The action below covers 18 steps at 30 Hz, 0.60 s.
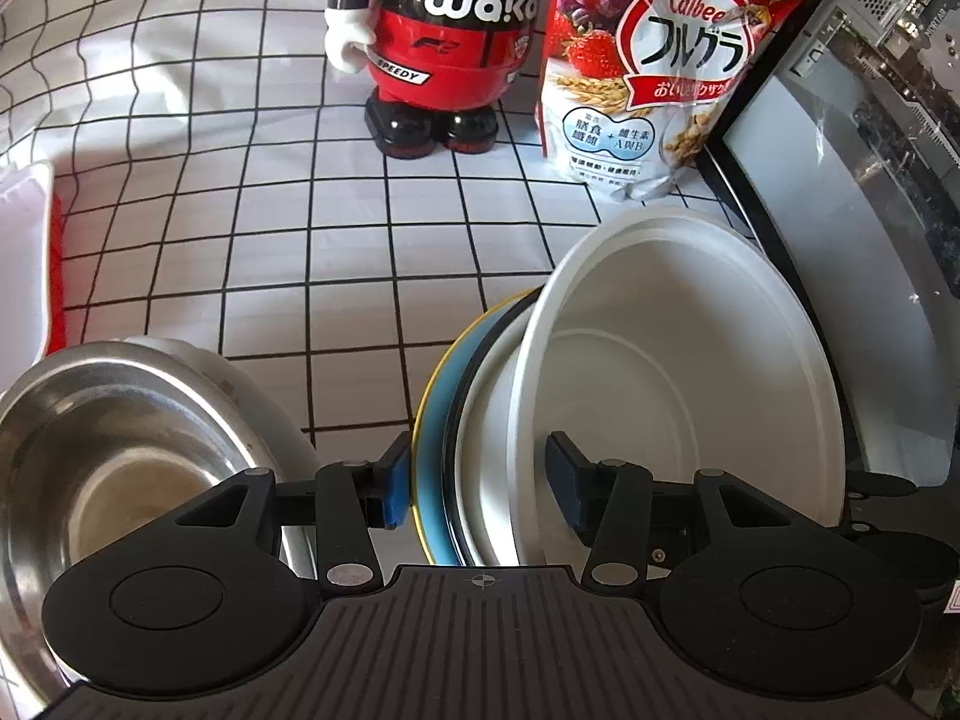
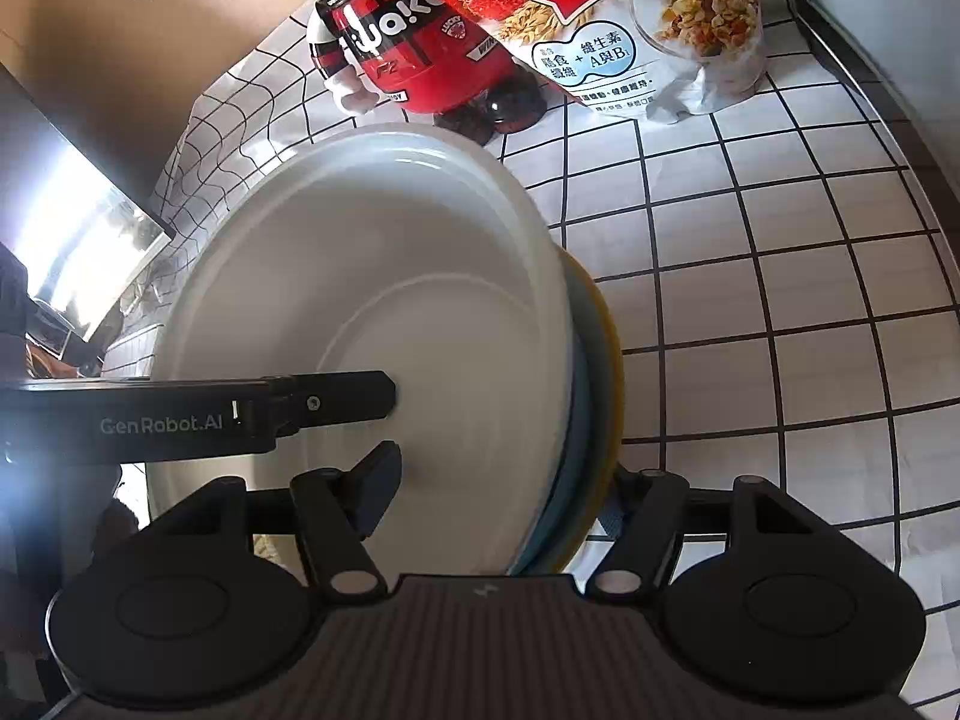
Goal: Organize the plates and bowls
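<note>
I am clenching my right tool (image 2: 498,492) on the tilted stack of plates (image 2: 372,324) beside the steel bowl (image 1: 114,438) (keeping it upright), while my left tool (image 1: 480,489) is straddling it, released.

A desk (image 1: 336,252) under a white black-gridded cloth carries a red figurine (image 1: 441,42) and cereal bag (image 1: 654,66) upper centre, steel bowl (image 1: 114,450) lower left.

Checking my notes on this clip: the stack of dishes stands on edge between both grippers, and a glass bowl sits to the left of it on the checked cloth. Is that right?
Not quite: the bowl to the left of the stack of dishes is shiny metal, not glass, as the left wrist view shows. The rest holds: the stack stands on edge between the left gripper and right gripper, on the checked cloth.
</note>
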Motion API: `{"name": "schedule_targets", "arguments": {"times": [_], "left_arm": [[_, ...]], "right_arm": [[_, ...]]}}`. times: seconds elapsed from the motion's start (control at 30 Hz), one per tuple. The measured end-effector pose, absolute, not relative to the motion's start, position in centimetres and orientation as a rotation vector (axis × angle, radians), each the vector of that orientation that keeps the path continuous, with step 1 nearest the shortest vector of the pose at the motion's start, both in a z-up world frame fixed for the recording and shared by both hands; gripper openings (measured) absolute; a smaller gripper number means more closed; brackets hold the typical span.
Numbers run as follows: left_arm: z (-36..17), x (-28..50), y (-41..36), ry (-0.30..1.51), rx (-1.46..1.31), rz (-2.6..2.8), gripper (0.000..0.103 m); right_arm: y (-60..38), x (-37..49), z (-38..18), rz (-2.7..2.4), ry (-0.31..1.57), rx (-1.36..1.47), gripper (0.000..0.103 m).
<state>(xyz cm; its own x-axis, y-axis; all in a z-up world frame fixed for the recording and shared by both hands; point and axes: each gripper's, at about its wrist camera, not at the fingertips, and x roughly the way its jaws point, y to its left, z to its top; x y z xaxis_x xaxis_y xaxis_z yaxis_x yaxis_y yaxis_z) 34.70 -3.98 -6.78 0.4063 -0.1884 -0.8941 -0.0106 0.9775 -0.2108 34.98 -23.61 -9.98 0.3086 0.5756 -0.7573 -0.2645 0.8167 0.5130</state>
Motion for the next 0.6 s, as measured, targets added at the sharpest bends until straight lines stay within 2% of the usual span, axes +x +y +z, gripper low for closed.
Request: {"name": "schedule_targets", "arguments": {"times": [0.5, 0.6], "left_arm": [[-6.5, 26.7, -3.1, 1.212, -0.28, -0.062, 0.046], [-6.6, 25.8, -3.0, 1.202, -0.284, -0.044, 0.042]], "right_arm": [[-22.8, 30.3, -9.8, 0.728, 1.186, 0.22, 0.07], [-22.7, 29.8, -9.7, 0.748, 1.183, 0.204, 0.07]]}}
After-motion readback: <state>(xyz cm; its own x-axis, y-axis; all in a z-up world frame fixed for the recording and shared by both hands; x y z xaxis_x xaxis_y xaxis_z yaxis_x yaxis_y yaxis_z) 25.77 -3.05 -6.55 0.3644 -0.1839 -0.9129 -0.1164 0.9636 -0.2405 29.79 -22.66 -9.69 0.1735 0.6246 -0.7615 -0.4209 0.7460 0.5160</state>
